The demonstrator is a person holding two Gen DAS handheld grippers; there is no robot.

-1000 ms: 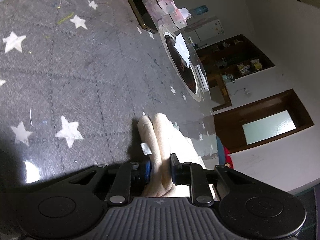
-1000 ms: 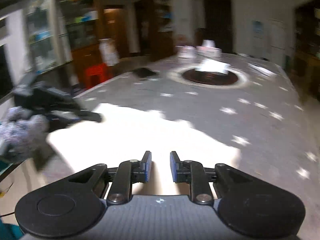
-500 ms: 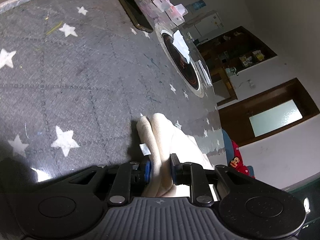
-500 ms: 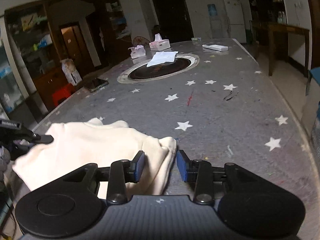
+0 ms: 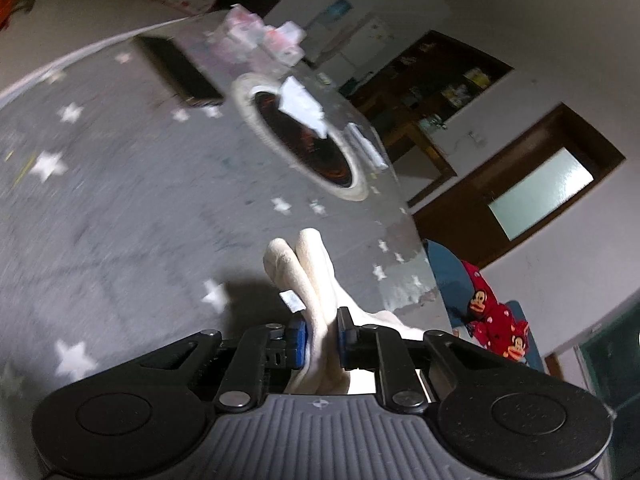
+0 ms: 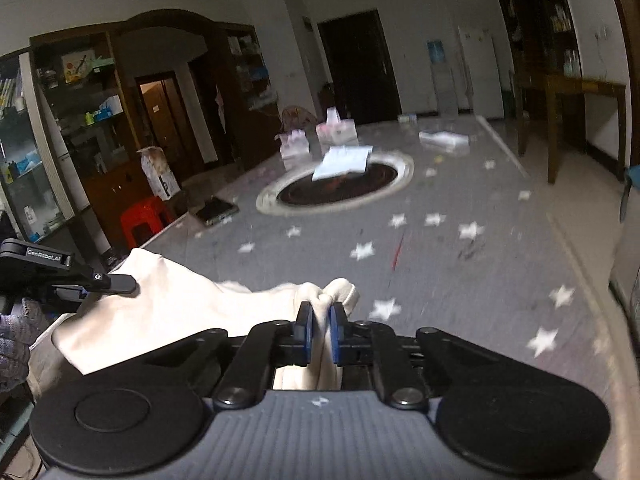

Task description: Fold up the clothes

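A cream garment (image 6: 180,312) lies at the near left of the grey star-patterned table (image 6: 460,280). My right gripper (image 6: 320,320) is shut on a bunched corner of it, and the cloth bulges just past the pads. In the left wrist view, my left gripper (image 5: 322,328) has a doubled fold of the cream garment (image 5: 304,264) between its pads. Its jaws are closing and the pads press the cloth, which sticks up above the table (image 5: 100,208). The left gripper's black finger (image 6: 108,279) shows at the garment's far left edge.
A round dark inset (image 6: 340,188) with white paper on it sits mid-table. Behind it are tissue packs (image 6: 336,130), and a dark flat device (image 6: 218,210) lies near the left edge. A red stool (image 6: 142,220) stands beside the table. A gloved hand (image 6: 16,340) shows at the far left.
The right gripper, open around the garment's edge half a second ago, has closed on it. The left gripper has risen with its fold and rolled, and the table looks farther off.
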